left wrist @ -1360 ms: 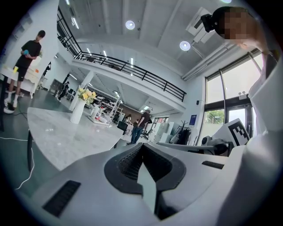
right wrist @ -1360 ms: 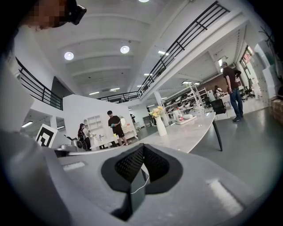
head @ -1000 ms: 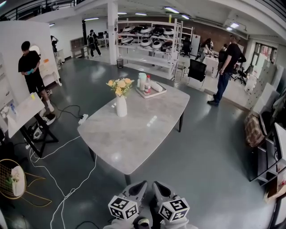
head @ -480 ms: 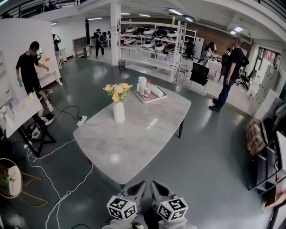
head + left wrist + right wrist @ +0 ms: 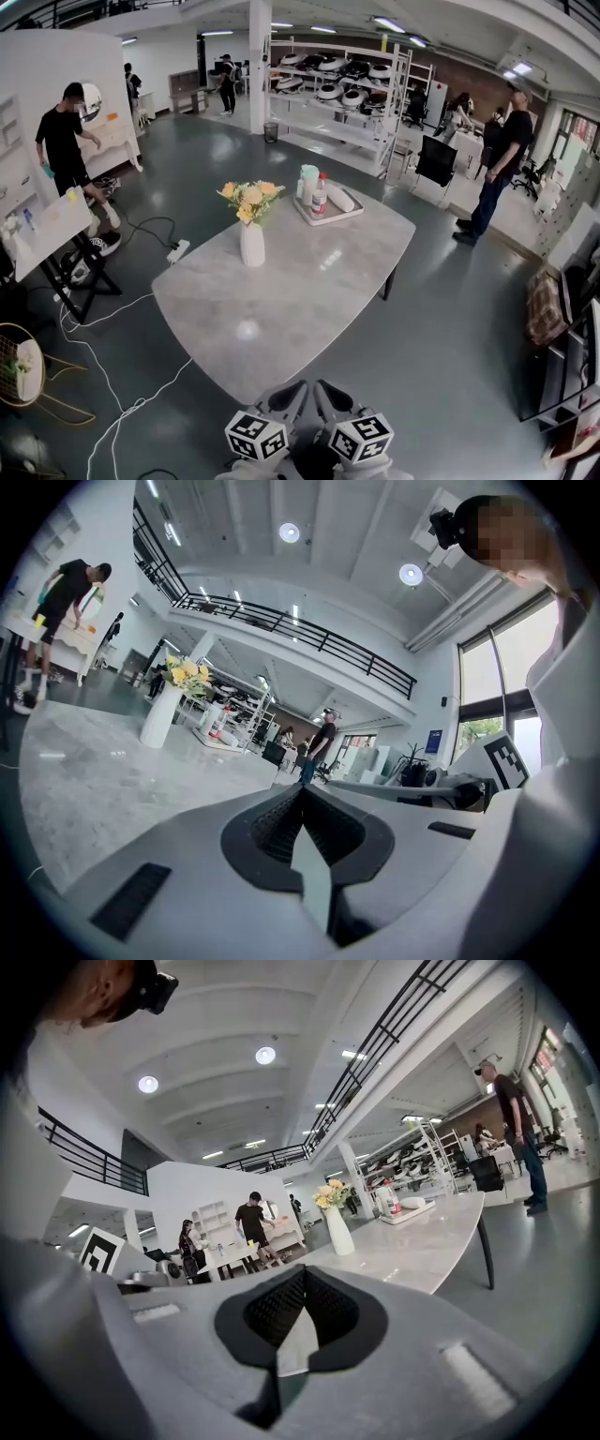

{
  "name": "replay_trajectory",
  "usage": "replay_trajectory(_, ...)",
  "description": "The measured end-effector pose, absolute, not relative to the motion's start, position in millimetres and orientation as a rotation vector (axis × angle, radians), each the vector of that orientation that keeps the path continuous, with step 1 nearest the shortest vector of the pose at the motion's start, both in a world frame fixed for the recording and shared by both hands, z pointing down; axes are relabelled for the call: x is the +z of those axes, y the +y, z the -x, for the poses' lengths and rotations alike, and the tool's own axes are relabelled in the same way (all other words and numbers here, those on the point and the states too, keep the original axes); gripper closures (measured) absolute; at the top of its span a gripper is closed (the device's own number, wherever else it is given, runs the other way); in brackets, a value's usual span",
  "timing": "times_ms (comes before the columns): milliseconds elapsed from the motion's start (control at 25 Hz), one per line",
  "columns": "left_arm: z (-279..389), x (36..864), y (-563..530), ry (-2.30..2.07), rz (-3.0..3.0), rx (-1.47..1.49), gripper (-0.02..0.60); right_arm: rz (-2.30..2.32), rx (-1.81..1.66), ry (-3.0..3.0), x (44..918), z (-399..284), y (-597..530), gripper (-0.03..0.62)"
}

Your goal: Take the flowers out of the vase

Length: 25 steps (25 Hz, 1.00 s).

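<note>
Left gripper (image 5: 302,791), right gripper (image 5: 302,1276): grey moulded shells, ribbed black pads, jaws clenched on nothing. Table (image 5: 281,314): rounded, grey, marble-look slab. Vase (image 5: 252,246): white, slender, upright at the table's far left. Flowers (image 5: 249,198): yellow, in the vase, stems vertical.

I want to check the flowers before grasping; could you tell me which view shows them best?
The head view: the flowers stand unobstructed in the vase, seen from above. Both gripper views show them small and far.
</note>
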<state>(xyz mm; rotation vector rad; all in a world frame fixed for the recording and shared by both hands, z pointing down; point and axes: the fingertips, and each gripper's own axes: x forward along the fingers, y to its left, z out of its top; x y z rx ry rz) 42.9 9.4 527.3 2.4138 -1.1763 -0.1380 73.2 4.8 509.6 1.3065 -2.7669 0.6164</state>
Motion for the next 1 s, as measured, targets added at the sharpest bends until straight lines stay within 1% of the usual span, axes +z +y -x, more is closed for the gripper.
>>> replay_trajectory(400, -81, 523, -53, -1.231, -2.389, -0.128, 0.580, -1.273, 0.650, -2.777, 505, -117, -64, 0.594)
replay_trajectory(760, -102, 530, -96, -1.330, -2.351, -0.133, 0.580, -1.156, 0.647, -2.827, 510, -136, -110, 0.594)
replay_trajectory(1000, -110, 533, -106, -1.380, -2.334, -0.118, 0.580, -1.104, 0.671, -2.848, 516, -143, -122, 0.594)
